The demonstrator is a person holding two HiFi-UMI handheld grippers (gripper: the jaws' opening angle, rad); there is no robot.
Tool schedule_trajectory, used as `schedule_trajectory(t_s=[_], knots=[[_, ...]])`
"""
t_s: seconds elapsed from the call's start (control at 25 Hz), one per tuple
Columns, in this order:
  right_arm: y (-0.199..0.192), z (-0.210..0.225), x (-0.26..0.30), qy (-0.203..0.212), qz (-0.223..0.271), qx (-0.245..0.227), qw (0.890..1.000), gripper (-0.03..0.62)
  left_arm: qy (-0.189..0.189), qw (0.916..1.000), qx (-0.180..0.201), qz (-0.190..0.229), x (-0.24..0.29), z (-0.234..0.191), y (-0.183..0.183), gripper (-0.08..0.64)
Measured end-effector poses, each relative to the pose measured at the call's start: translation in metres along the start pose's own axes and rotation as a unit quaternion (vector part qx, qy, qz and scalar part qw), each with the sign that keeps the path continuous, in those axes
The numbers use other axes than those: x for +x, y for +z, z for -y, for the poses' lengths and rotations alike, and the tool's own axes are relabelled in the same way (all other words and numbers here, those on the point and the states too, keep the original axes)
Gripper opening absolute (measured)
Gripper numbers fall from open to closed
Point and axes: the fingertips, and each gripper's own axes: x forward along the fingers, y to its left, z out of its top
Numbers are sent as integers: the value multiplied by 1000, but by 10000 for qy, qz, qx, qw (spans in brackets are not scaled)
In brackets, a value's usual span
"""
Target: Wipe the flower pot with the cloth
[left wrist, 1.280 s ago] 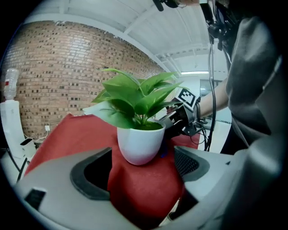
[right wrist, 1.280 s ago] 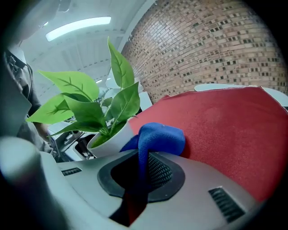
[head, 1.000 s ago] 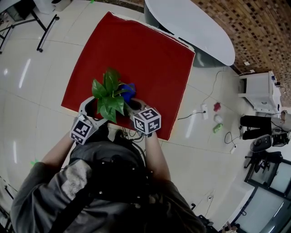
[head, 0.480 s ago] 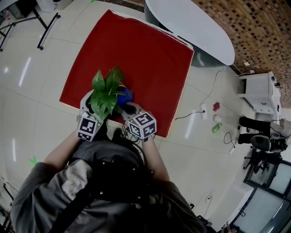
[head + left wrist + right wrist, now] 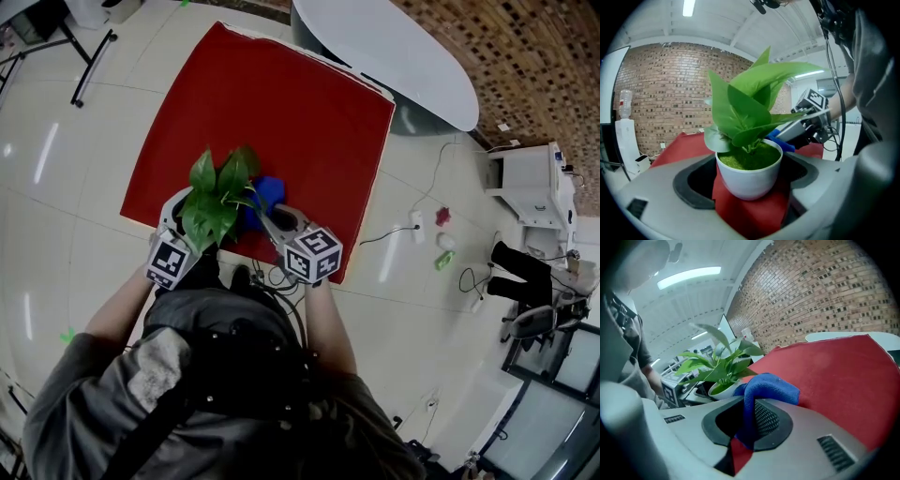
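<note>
Left gripper view: jaws hug white flower pot (image 5: 749, 176); right gripper (image 5: 746, 427) pinches blue cloth (image 5: 771, 387).

Red-covered table (image 5: 281, 112), white flower pot (image 5: 749, 176) standing on it

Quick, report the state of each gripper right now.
Left gripper: shut on the white flower pot.
Right gripper: shut on the blue cloth.
</note>
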Motion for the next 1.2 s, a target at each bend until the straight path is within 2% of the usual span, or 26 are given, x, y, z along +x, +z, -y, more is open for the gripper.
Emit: schedule_trajectory(t_s=[0.24, 0.4, 0.52, 0.8, 0.92, 1.12, 1.2], knots=[[22, -7, 16, 838, -140, 348, 9958, 57, -953, 9949, 323, 33, 2, -9, 2, 457], [27, -6, 45, 998, -137, 473, 9938, 57, -1463, 9882, 449, -18, 9, -18, 1, 458], [30, 1, 56, 947, -27, 584, 9938, 57, -1668, 9851, 409, -28, 9, -19, -2, 459], [31, 16, 74, 817, -42, 601, 9948, 55, -1820, 9827, 355, 3, 11, -13, -3, 459], [22, 17, 81, 659, -247, 330, 9970, 55, -1884, 9814, 371, 5, 9, -10, -6, 459], [16, 20, 92, 134, -685, -473, 9964, 57, -1904, 9812, 304, 65, 8, -17, -4, 461], [13, 21, 87, -74, -578, -464, 9972, 57, -1899, 9813, 307, 104, 7, -13, -6, 462]])
